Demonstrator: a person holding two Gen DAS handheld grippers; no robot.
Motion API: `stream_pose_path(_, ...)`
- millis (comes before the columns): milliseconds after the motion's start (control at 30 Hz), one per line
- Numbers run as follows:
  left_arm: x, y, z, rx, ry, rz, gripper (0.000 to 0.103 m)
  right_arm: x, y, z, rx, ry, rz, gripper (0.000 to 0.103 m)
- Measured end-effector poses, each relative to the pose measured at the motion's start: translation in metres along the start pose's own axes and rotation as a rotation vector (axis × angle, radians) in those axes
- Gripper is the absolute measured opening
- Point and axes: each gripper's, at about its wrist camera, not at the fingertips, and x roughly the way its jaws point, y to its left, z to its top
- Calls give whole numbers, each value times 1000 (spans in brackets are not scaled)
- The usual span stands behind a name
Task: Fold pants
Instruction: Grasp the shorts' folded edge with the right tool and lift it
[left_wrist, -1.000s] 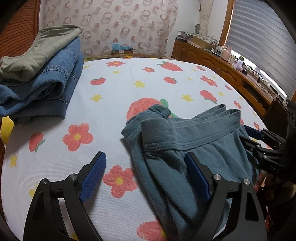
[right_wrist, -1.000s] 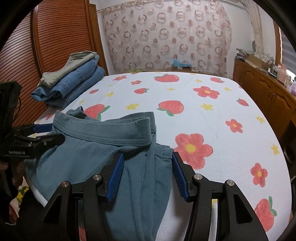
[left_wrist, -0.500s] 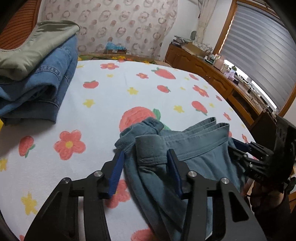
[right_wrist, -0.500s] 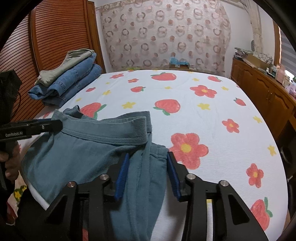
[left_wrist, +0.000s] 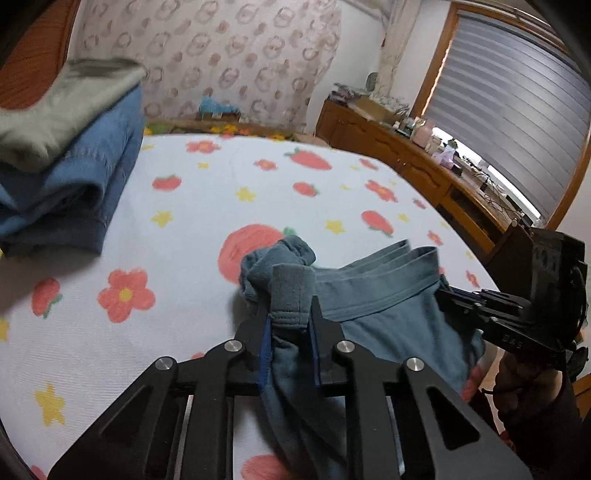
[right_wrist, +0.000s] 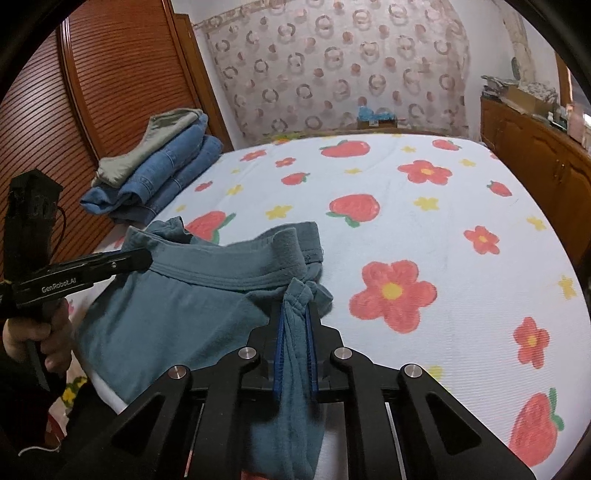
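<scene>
— Jaws on both sides, what do you see?
— My left gripper (left_wrist: 288, 325) is closing on the left waistband corner of the teal pants (left_wrist: 373, 317); my right gripper (right_wrist: 295, 332) is clamped on the right corner.
— Where are the pants?
— Near edge of the strawberry-print bed (right_wrist: 424, 229), folded jeans (right_wrist: 166, 173) far left

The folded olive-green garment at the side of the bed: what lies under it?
Under the olive-green garment lies a stack of folded blue jeans, which rests on the flowered bed sheet. How many jeans are stacked is unclear, and the sheet beneath them is covered.
</scene>
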Motion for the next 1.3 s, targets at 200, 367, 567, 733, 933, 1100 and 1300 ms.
stream_pose_path(200, -30, -16, 6, 29, -75, -24, 18, -17, 5, 2, -15, -55, 15, 10)
stream_pose_path(367, -57, -30, 10, 60, -156, -32, 18, -33, 10, 6, -39, -102, 17, 10)
stream_pose_path(567, -78, -38, 18, 80, -211, -34, 18, -54, 14, 13, -59, -157, 24, 10)
stream_pose_path(733, -90, -38, 23, 89, -247, -28, 18, -65, 17, 18, -85, -191, 25, 10)
stream_pose_path(933, -105, -35, 26, 82, -299, -15, 18, -74, 24, 24, -121, -219, 29, 10)
stream_pose_path(1100, -114, -36, 28, 89, -324, -5, 18, -82, 30, 29, -151, -240, 31, 10)
stream_pose_path(1300, -125, -35, 30, 102, -349, 10, 18, -86, 37, 35, -194, -252, 26, 10)
